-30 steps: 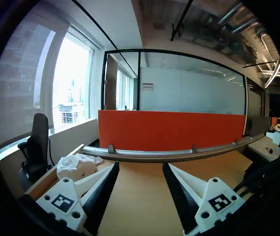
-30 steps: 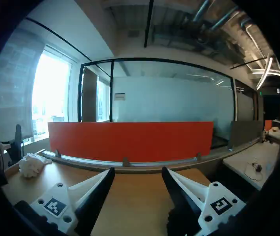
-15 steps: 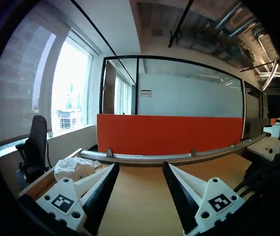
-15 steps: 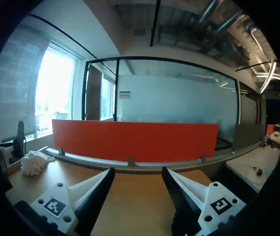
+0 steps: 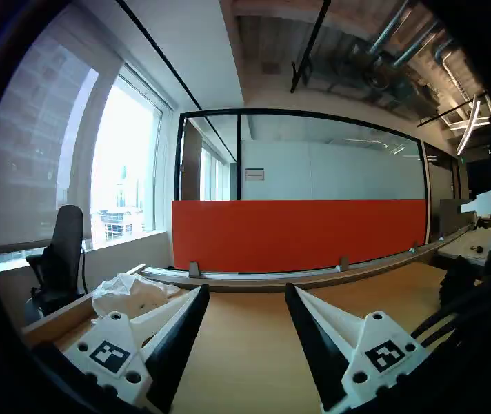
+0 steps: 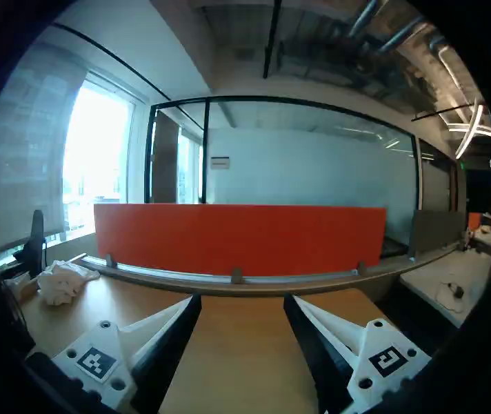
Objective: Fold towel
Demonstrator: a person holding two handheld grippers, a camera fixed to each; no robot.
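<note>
Left gripper view: towel (image 5: 127, 295) crumpled, shapeless

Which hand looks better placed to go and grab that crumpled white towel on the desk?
Left, probably. The towel lies just beyond the left tongs, looking large and near; from the right tongs it sits smaller, far off sideways. Both tongs are open.
</note>
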